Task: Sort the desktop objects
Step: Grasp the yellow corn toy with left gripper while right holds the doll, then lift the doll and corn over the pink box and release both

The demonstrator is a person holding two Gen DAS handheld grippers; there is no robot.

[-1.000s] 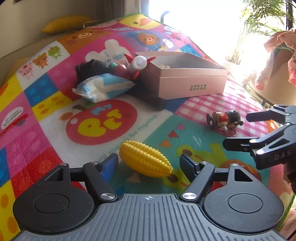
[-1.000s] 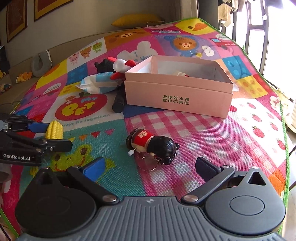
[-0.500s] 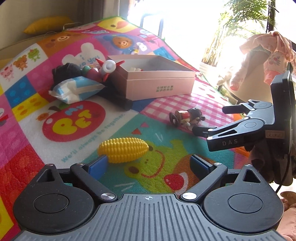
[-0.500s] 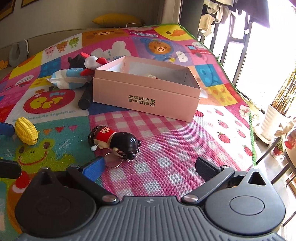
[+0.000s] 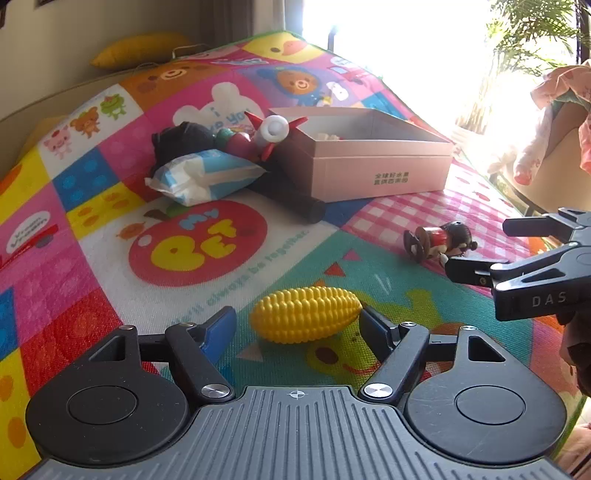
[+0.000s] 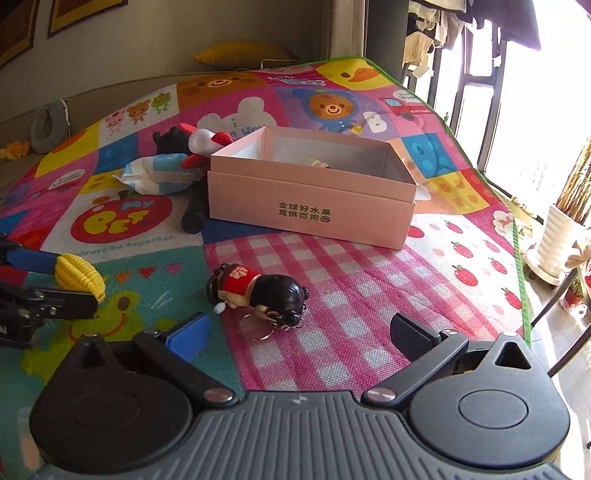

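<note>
Closing my left gripper around the yellow plastic corn cob, left pad apart; my right gripper gapes wide near the black-haired doll keychain.

Looks like someone's home: colourful cartoon-animal play mat, yellow cushion, framed wall pictures, laundry by bright windows.
</note>
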